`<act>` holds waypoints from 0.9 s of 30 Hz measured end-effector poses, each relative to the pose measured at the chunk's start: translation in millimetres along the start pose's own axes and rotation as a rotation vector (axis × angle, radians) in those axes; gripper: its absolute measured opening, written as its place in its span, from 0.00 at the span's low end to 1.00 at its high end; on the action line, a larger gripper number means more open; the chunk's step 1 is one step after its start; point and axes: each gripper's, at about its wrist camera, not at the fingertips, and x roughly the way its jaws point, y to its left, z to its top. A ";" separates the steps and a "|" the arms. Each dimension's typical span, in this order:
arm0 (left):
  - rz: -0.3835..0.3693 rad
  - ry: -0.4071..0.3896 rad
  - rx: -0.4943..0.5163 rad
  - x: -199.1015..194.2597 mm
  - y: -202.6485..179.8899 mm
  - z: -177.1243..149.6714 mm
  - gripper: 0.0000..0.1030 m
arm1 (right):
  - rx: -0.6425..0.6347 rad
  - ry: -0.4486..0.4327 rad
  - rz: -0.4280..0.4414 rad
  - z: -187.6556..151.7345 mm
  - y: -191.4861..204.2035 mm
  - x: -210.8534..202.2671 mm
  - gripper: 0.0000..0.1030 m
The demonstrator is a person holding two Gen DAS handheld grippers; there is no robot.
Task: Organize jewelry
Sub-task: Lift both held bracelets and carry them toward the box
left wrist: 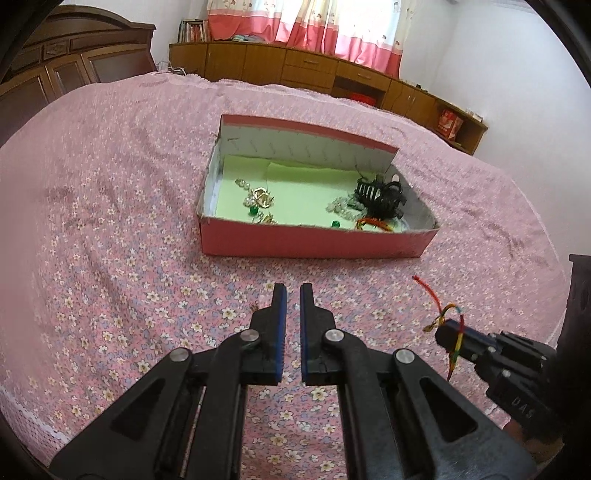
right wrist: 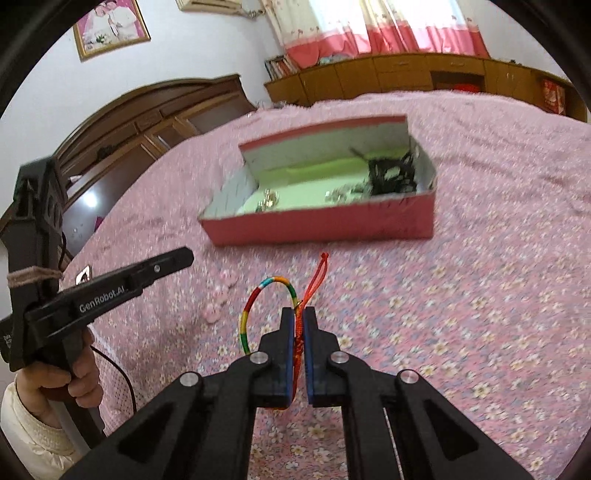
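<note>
The right gripper (right wrist: 299, 314) is clenched on a multicoloured braided bracelet (right wrist: 258, 295). The cord is pinched between the blue pads, its loop arcs out to the left of the fingers, and a red tassel end (right wrist: 317, 275) sticks up just past the fingertips. In the left wrist view the same bracelet (left wrist: 448, 319) drapes over the tip of the right gripper (left wrist: 445, 334), clear of the bedspread.

The left gripper (left wrist: 292, 291) is closed with nothing between its pads, only a thin slit showing; it hovers above the floral pink bedspread (left wrist: 129, 258). In the right wrist view the left gripper (right wrist: 184, 256) lies well to the left of the right one, held by a hand (right wrist: 74, 376) in a cream sleeve.

Just left of and beyond the right fingertips, a few small pink pieces (right wrist: 219, 299) lie on the cover; what they are cannot be told.

Ahead of both grippers, well apart from them, sits an open red box (left wrist: 314, 243) with a pale green floor. Inside it, gold and clear pieces with a green bead (left wrist: 258, 201) lie toward the left, and a black hair claw (left wrist: 376, 194) sits at the right, with clear beads beside it and a coloured cord (left wrist: 373, 223) against the near wall.

Beyond the bed stand a wooden cabinet (left wrist: 295, 66) and pink curtains (left wrist: 306, 26).
</note>
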 end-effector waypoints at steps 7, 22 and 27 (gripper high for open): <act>-0.012 -0.038 0.005 -11.3 -4.1 7.6 0.00 | -0.014 -0.058 -0.009 8.7 -3.0 -11.9 0.06; -0.009 -0.027 0.003 -8.8 -3.4 19.8 0.00 | -0.002 -0.101 0.008 19.7 -7.8 -17.5 0.06; 0.032 0.066 0.031 14.4 -7.0 10.5 0.15 | 0.013 -0.087 0.005 17.7 -12.5 -14.3 0.06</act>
